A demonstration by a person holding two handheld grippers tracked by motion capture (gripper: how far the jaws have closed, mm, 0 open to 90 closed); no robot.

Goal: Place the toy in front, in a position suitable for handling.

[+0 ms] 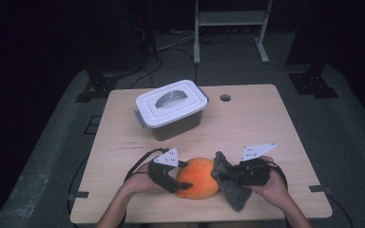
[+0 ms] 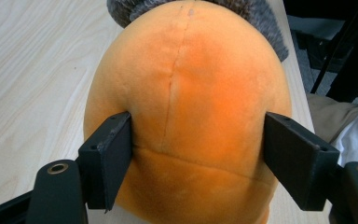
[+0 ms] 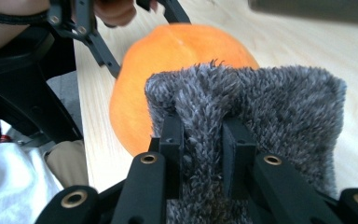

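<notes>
Jaws of the left gripper (image 2: 198, 154) press on both flanks of the orange plush ball (image 2: 186, 107), grasping it; those of the right gripper (image 3: 200, 154) are clenched on a fold of the grey furry cloth (image 3: 261, 107). Both things sit at the near edge of the pale wooden table (image 1: 247, 123), the cloth touching the ball's right side. Behind the ball, well apart, stands a lidded white box (image 1: 171, 107); a round hole (image 1: 225, 98) lies right of the box. Beyond the table, a dim room with grey carpet (image 1: 351, 133), cables (image 1: 180, 47) and a white frame (image 1: 230, 28).
</notes>
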